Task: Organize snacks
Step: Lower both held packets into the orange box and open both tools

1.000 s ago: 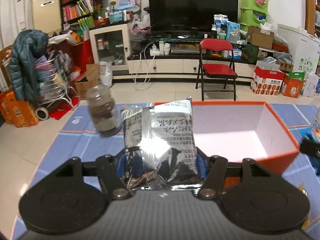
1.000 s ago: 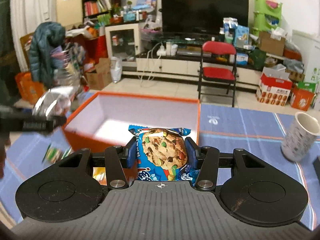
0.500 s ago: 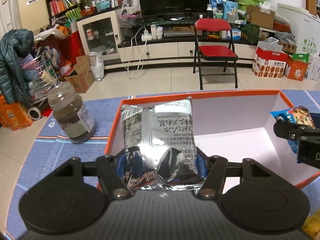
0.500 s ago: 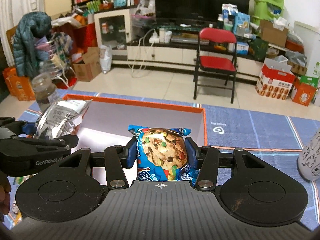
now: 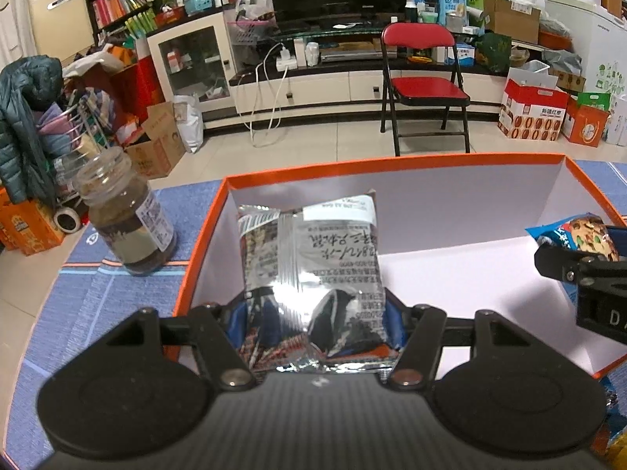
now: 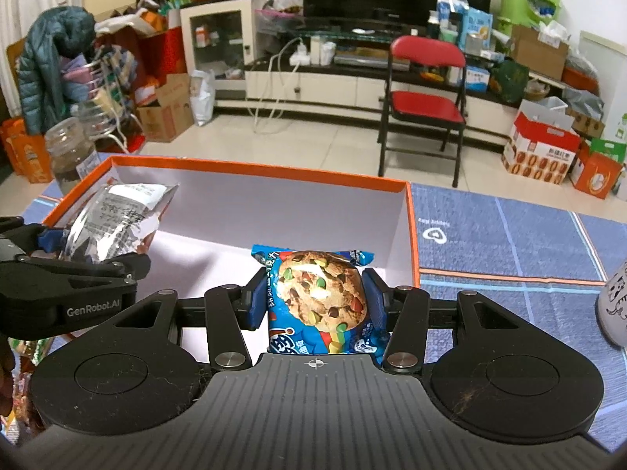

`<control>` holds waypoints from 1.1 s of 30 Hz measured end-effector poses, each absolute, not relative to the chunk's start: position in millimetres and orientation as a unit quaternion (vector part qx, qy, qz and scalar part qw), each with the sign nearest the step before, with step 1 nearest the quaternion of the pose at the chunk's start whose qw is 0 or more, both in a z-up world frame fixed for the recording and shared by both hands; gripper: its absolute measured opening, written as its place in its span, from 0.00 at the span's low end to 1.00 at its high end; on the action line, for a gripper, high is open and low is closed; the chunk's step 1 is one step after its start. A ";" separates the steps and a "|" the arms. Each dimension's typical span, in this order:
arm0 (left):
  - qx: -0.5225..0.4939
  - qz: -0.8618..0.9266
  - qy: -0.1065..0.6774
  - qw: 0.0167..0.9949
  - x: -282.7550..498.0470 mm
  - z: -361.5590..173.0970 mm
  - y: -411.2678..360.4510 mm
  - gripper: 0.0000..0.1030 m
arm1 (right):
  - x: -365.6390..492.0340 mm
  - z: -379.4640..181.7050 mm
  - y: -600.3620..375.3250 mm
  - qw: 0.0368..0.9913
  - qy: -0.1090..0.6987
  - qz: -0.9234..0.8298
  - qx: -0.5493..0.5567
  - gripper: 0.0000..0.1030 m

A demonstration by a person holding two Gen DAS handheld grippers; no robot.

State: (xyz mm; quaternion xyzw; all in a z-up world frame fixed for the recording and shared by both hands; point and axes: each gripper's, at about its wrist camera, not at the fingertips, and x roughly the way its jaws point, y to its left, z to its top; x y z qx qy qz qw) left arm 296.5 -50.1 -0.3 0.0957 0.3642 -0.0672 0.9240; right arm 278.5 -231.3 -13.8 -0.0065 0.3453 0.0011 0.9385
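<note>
An orange box (image 5: 392,166) with a white inside lies open on the blue tablecloth; its far rim (image 6: 254,166) also shows in the right wrist view. My left gripper (image 5: 313,319) is shut on a silver snack packet (image 5: 309,254), held over the box's left part. The same silver snack packet (image 6: 113,219) and left gripper (image 6: 78,262) appear at the left of the right wrist view. My right gripper (image 6: 313,307) is shut on a blue cookie packet (image 6: 319,293) over the box's right part. In the left wrist view the cookie packet (image 5: 576,235) shows at the right edge.
A glass jar (image 5: 125,223) with brown contents stands on the cloth left of the box. A white patterned cup (image 6: 613,309) stands at the right. More snack packets (image 5: 615,434) lie near the table's front. Beyond the table are a red folding chair (image 5: 423,82) and cluttered floor.
Both grippers have come forward and down over the open box, each still holding its packet. The box now fills more of both views.
</note>
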 end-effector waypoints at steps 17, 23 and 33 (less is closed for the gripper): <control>0.111 -0.058 0.360 0.924 297.1 -6.0 -55.6 0.61 | 279.7 -14.6 -227.5 0.939 0.344 0.004 -0.010 0.34; 0.113 -0.057 0.360 0.924 297.8 -6.7 -54.3 0.61 | 279.4 -14.9 -227.6 0.939 0.343 0.003 -0.010 0.34; 0.145 -0.050 0.333 0.930 285.2 5.3 -57.5 0.99 | 267.4 4.6 -225.8 0.947 0.322 0.002 -0.001 0.55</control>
